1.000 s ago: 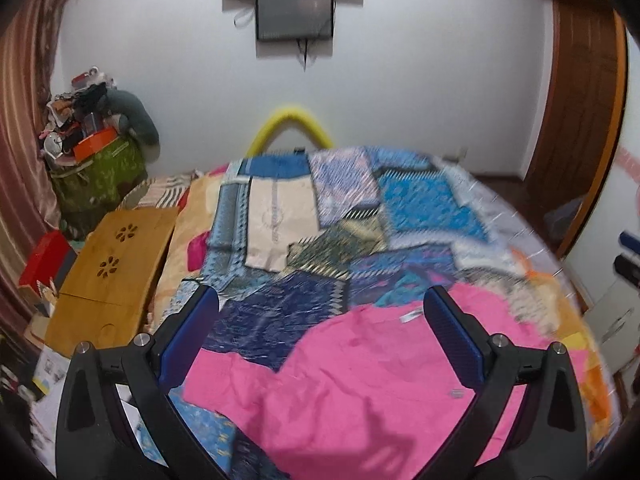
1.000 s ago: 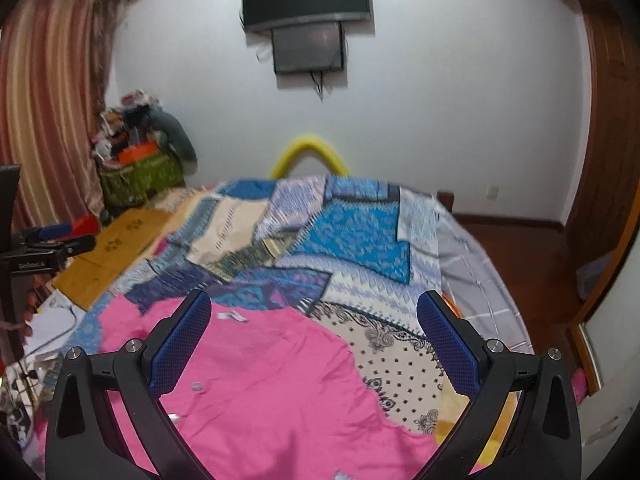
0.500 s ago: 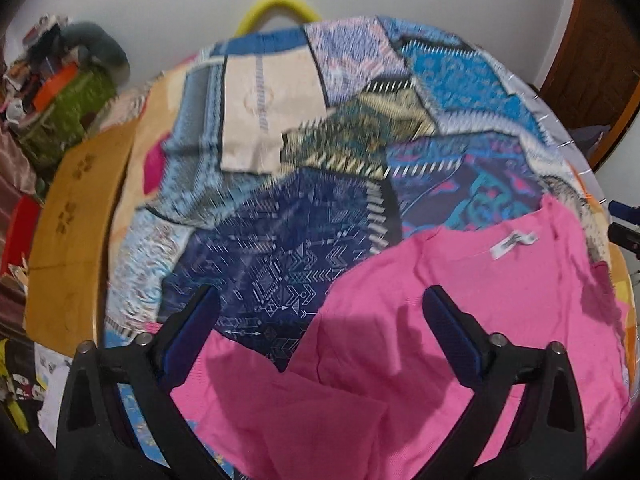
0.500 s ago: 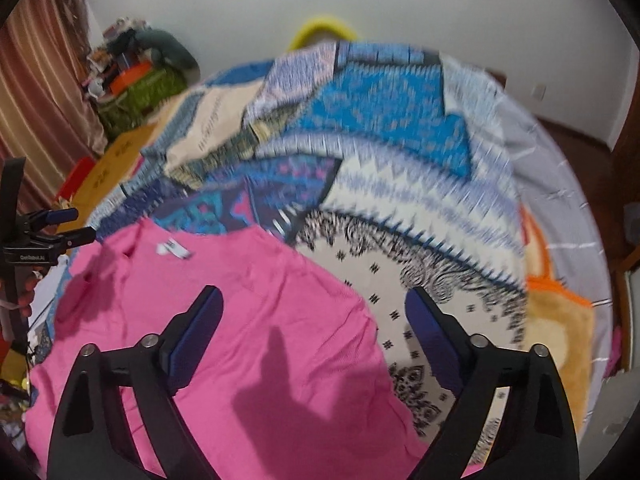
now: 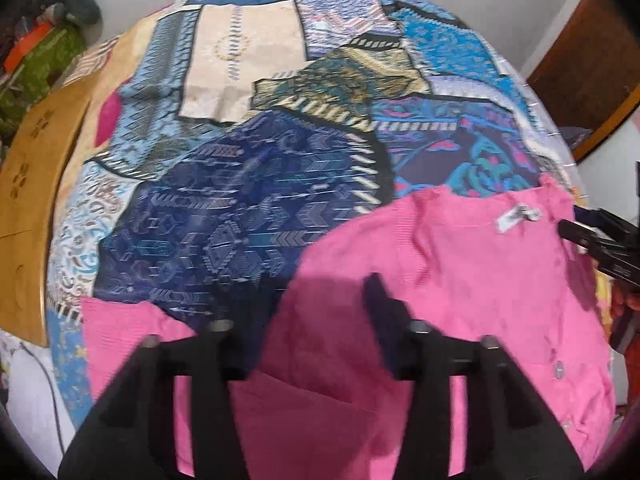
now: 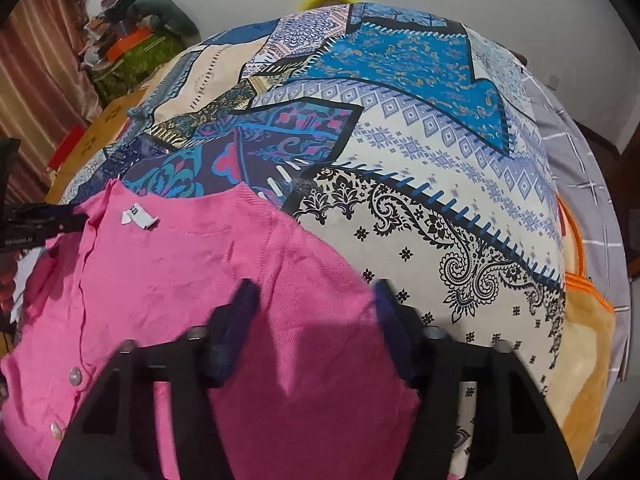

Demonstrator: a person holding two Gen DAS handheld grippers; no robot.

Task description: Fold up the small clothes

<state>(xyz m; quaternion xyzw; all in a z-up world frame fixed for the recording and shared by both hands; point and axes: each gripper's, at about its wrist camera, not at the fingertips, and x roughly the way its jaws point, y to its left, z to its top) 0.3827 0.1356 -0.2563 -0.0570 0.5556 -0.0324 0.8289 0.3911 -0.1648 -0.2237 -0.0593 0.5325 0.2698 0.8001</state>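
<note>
A pink knit cardigan [image 5: 452, 280] with a white neck label lies flat on a patchwork bedspread [image 5: 248, 216]; it also shows in the right wrist view [image 6: 192, 276], with buttons down its left edge. My left gripper [image 5: 312, 316] hangs low over the cardigan's left shoulder edge, its jaws partly closed and blurred, with pink cloth between them. My right gripper [image 6: 314, 308] hangs low over the cardigan's right shoulder, its jaws also narrowed with cloth between them. The right gripper's tip shows at the right edge of the left wrist view [image 5: 600, 240].
The bedspread [image 6: 440, 184] covers a bed. A wooden lap table [image 5: 32, 184] stands off the bed's left side, with a pile of clutter [image 6: 132, 40] behind it. An orange-trimmed cloth [image 6: 580, 340] lies at the bed's right edge.
Both grippers have tilted down and dropped close to the cardigan's shoulders. Their jaws have narrowed from wide open.
</note>
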